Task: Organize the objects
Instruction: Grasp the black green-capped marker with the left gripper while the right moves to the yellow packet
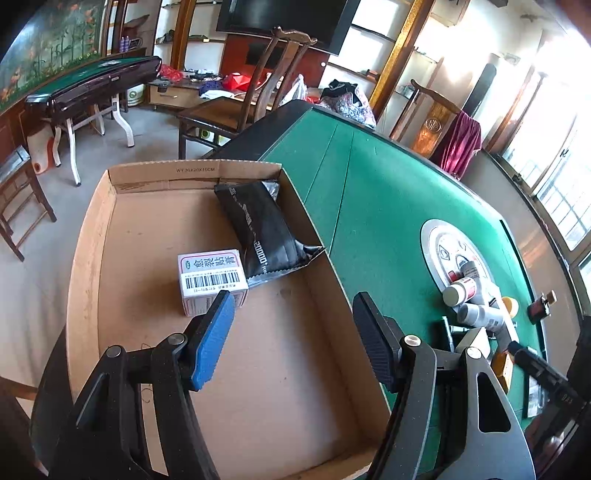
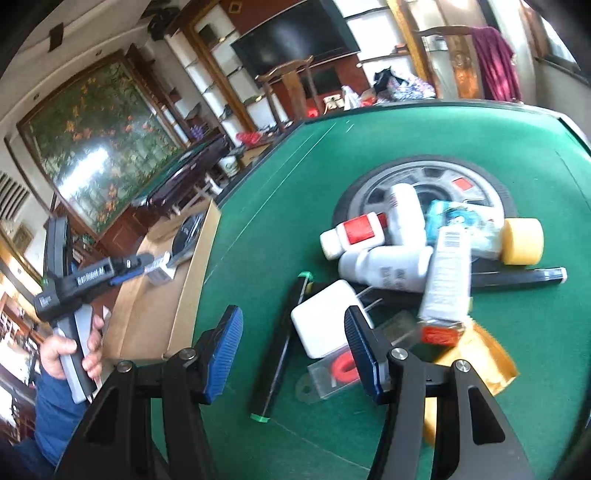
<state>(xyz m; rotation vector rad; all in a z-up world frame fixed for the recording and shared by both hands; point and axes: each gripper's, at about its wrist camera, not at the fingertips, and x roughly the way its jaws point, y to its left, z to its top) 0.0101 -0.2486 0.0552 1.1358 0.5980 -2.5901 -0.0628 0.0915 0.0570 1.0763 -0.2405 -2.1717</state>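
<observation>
A green felt table (image 1: 399, 206) with a dark rim anchors the room. Beyond its far edge stand a wooden chair (image 1: 236, 107) and a dark wall-mounted television (image 1: 284, 18). Left of it, a second green-topped table (image 1: 92, 83) sits on grey floor (image 1: 155, 136) below a floral mural (image 1: 51, 40). Right of it, bright windows (image 1: 557, 184) let in daylight.

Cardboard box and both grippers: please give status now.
Left gripper open, empty, over cardboard box. Box holds small white carton and black pouch. Right gripper open, empty, above white charger. Pile unsorted.
</observation>
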